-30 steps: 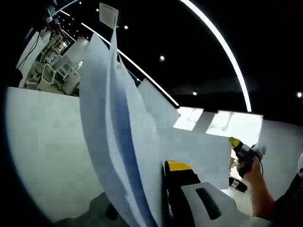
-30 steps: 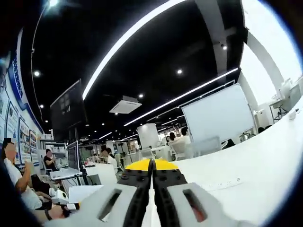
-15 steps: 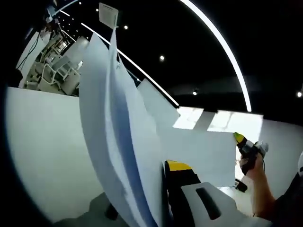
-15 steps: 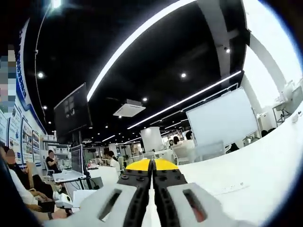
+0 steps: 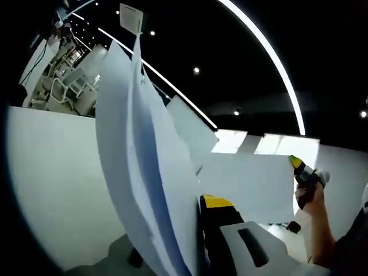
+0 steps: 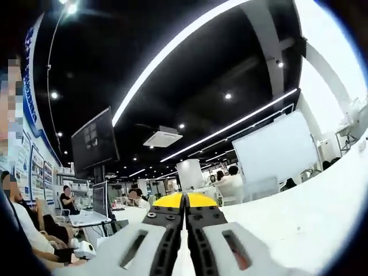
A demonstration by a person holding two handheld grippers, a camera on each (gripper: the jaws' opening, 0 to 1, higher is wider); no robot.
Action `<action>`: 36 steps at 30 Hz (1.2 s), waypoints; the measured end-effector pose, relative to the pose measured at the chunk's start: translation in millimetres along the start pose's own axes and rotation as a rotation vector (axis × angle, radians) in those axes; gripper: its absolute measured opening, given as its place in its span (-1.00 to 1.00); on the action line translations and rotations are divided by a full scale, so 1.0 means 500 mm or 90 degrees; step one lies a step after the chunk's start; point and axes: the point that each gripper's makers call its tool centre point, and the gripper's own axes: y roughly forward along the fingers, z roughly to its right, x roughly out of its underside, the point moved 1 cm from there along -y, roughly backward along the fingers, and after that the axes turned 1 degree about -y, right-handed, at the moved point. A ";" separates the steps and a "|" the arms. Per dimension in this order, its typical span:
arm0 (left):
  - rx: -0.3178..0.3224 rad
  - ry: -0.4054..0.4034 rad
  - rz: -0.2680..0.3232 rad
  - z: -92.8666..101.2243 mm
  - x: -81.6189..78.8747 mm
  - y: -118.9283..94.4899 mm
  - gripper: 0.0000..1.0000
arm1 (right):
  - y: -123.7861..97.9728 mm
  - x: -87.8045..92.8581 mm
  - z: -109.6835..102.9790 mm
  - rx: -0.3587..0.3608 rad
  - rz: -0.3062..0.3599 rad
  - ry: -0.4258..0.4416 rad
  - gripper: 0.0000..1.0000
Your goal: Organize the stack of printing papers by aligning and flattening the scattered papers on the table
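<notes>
Rising slightly higher now, the right gripper is lifting clear, jaws closed on nothing. Left gripper is clamping the papers upright, probably for squaring their edges.

Open-plan office under a black ceiling.
Long light strips and round spotlights are set into the ceiling; a whiteboard, hanging monitor and seated people are seen beyond the white worktop.

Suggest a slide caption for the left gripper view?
Left gripper holding a fanned stack of white printing papers upright, right gripper raised alongside.
</notes>
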 end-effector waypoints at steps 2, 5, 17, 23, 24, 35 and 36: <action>0.000 -0.002 0.001 0.000 0.000 0.000 -0.82 | 0.000 -0.003 -0.006 -0.002 0.003 -0.002 -1.00; 0.001 -0.003 0.001 0.001 0.000 -0.001 -0.82 | -0.001 -0.009 -0.012 -0.007 0.007 -0.002 -1.00; 0.001 -0.004 0.001 0.004 0.002 -0.001 -0.82 | -0.006 -0.035 -0.046 -0.029 0.027 0.001 -1.00; 0.001 -0.004 0.001 0.002 0.001 0.000 -0.82 | -0.007 -0.046 -0.052 -0.038 0.035 0.005 -1.00; 0.001 -0.004 0.001 0.002 0.001 0.000 -0.82 | -0.007 -0.047 -0.054 -0.039 0.036 0.007 -1.00; 0.001 -0.004 0.001 0.005 0.002 0.000 -0.82 | 0.001 -0.063 -0.086 -0.067 0.044 0.016 -1.00; 0.001 -0.004 0.001 0.005 0.002 0.000 -0.82 | 0.001 -0.065 -0.088 -0.069 0.045 0.017 -1.00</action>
